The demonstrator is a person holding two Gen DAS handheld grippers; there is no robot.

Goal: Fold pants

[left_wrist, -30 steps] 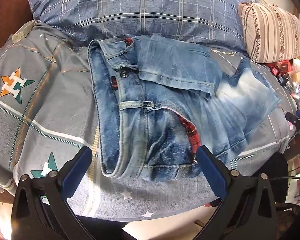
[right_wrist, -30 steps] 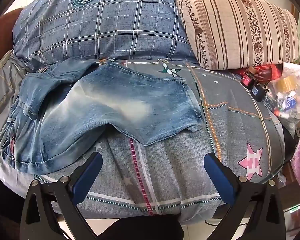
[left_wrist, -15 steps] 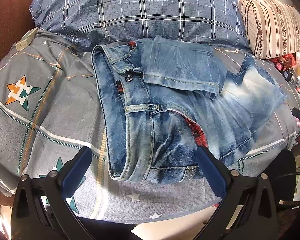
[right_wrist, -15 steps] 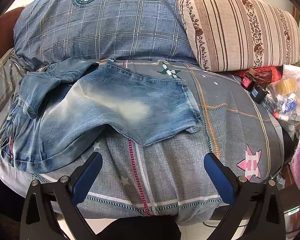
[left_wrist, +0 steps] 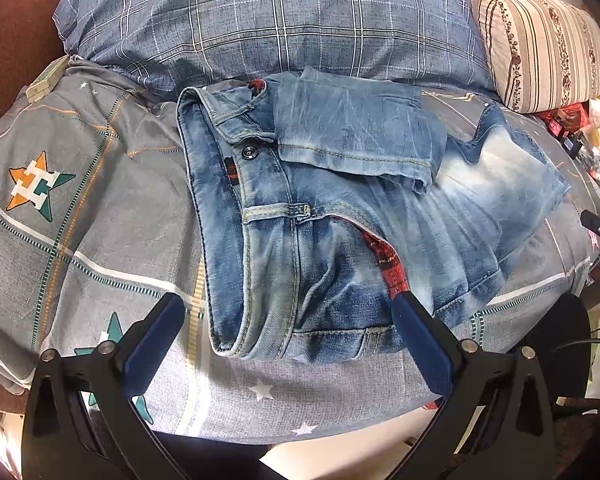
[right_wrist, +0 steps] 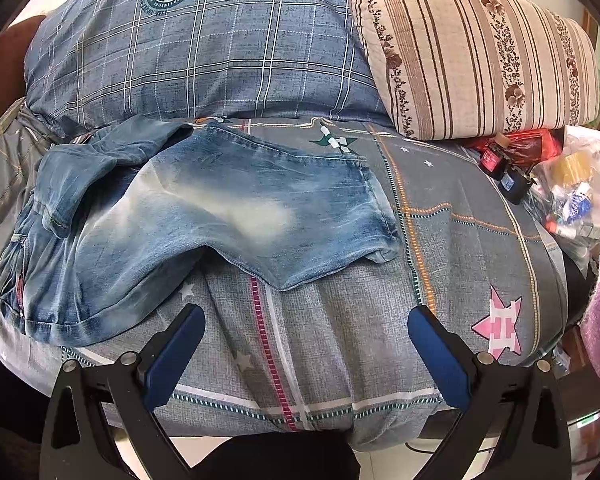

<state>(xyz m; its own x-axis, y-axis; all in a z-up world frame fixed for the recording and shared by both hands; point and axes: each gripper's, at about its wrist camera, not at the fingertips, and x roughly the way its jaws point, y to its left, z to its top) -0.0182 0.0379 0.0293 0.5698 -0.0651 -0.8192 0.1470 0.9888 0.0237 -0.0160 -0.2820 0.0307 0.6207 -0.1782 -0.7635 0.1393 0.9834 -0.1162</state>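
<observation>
Home bedroom: bed (right_wrist: 460, 216) w/ grey star-print sheet, big blue plaid pillow (right_wrist: 220, 52) ahead of the jaws, striped floral pillow (right_wrist: 480, 60) ahead-right, bagged odds & ends (right_wrist: 572, 196) far right at bed's edge.

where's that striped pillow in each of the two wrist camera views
Left wrist: the striped pillow sits at the upper right edge, beyond the jeans.
Right wrist: it fills the upper right, larger.
Shared landmark: the blue plaid pillow lies directly to its left in both.
</observation>
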